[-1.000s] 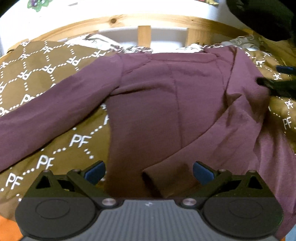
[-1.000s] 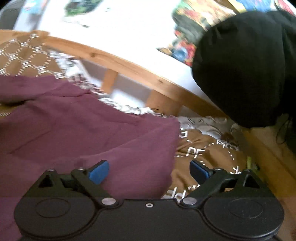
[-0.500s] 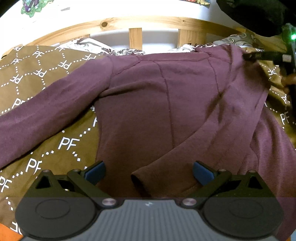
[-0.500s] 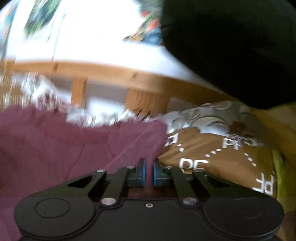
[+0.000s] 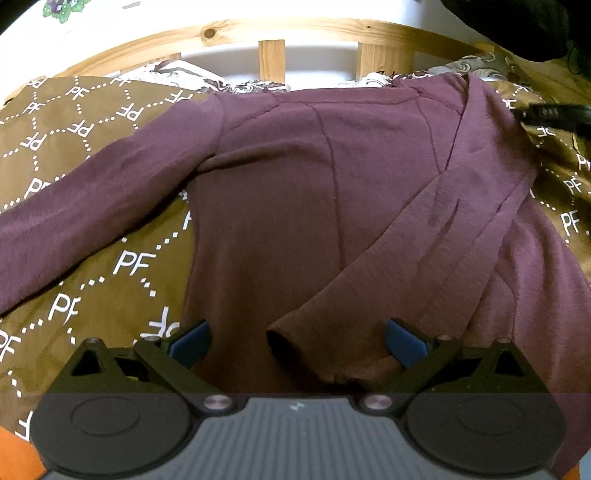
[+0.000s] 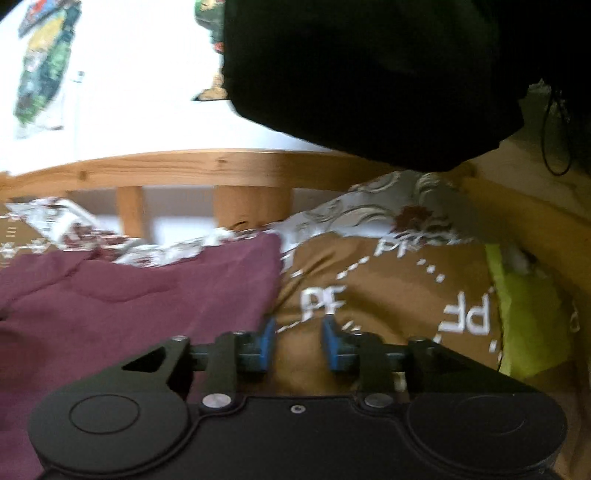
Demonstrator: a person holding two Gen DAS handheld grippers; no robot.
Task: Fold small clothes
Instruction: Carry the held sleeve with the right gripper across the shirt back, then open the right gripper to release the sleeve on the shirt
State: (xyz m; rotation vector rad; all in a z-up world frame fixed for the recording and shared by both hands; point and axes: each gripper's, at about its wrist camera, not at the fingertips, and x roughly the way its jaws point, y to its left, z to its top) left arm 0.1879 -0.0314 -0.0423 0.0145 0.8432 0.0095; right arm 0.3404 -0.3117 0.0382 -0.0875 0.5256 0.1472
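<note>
Since a moment ago the right gripper [image 6: 297,343] has let go of the maroon top's [image 5: 332,206] shoulder and slid right; its jaws are opening, nothing between them, above the brown blanket [image 6: 388,295]. The top, soft knit with raised seams, lies flat on the bed, one sleeve [image 5: 85,206] stretched left, the other folded diagonally across the body. The left gripper [image 5: 297,341] hovers with jaws wide apart over the folded sleeve's cuff [image 5: 295,339]. A wooden bed rail [image 5: 273,33] runs behind; a black fabric mass [image 6: 369,74] hangs over its right end.
</note>
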